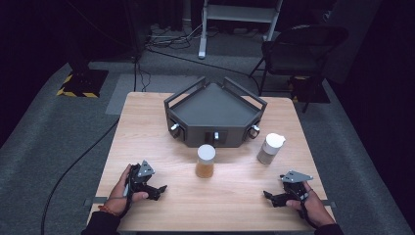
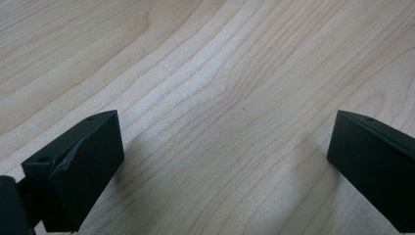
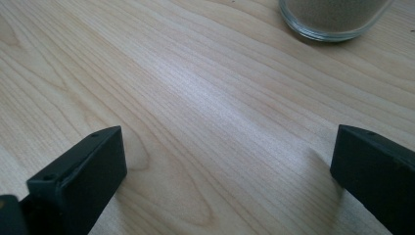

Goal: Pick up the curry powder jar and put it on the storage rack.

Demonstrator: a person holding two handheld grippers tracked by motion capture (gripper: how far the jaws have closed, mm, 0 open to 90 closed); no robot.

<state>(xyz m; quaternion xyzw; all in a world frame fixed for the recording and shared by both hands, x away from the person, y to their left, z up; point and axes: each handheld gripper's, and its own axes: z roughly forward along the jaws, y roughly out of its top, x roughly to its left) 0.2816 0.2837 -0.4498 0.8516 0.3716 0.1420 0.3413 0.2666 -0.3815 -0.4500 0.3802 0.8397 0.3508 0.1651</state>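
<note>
My left gripper (image 1: pixel 158 192) rests low over the wooden table (image 1: pixel 235 205) near its front left, held by a hand. Its jaws stand wide open with bare wood between them (image 2: pixel 225 166). My right gripper (image 1: pixel 270 198) sits near the front right, also open over bare wood (image 3: pixel 227 171). A glass jar of amber contents with a white lid (image 1: pixel 205 160) stands mid-table between the two. A second jar with greyish contents and a white lid (image 1: pixel 269 148) stands farther right; its glass base (image 3: pixel 333 19) shows at the top of the right gripper view.
A dark grey angular tray with raised rails (image 1: pixel 215 105) sits at the back middle of the table, with knobs on its front face. A black folding chair (image 1: pixel 298 49) and cables lie on the floor beyond the table.
</note>
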